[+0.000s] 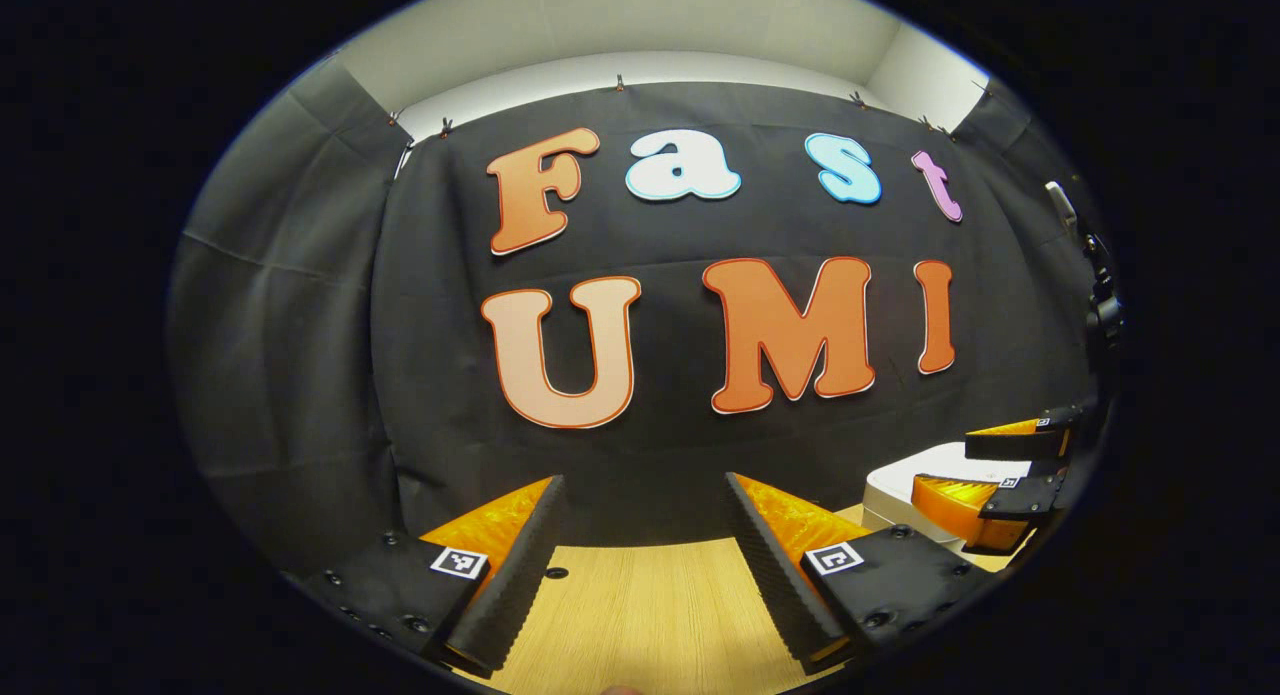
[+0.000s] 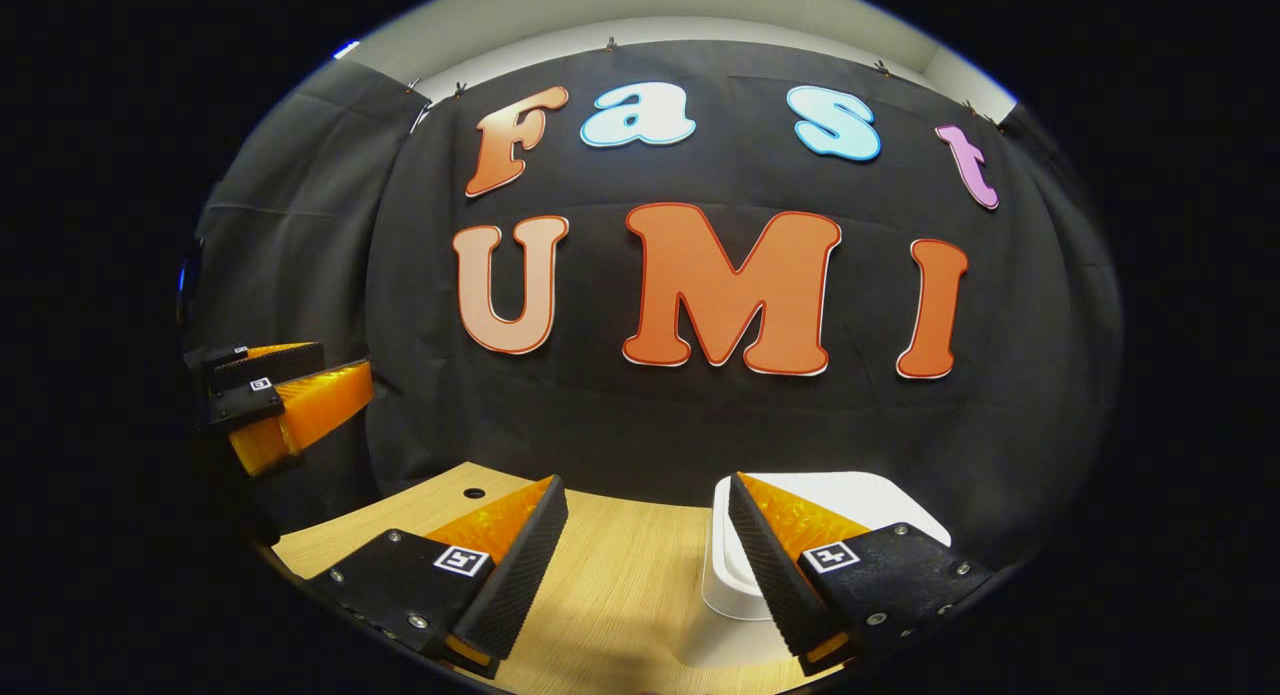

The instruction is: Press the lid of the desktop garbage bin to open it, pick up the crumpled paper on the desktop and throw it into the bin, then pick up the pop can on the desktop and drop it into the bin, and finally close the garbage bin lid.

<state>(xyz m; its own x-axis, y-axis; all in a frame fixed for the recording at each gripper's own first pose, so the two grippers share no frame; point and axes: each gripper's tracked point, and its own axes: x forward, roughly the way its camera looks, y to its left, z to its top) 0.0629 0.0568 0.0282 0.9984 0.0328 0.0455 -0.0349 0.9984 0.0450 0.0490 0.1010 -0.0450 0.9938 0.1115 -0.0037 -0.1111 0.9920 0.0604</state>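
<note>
Right gripper [image 2: 640, 555], fingers spread and empty, hovers beside the white plastic lidded bin [image 2: 850, 505] on the wooden tabletop [image 2: 620, 595], apparently positioned to press its lid; left gripper [image 1: 640, 555], likewise spread, waits clear.

The left gripper [image 1: 645, 550] hangs over the wooden worktop [image 1: 650, 615] with its two fingers [image 1: 525, 565] spread wide and nothing between them. Behind the worktop hangs the booth's black cloth wall [image 1: 300, 325]. The white bin [image 1: 900, 490] stands on the worktop at the far right of the gripper, its lid down. The right gripper [image 1: 1010, 470] is just over the bin, its fingers slightly apart, one above the other, the lower one close to the lid.
</note>
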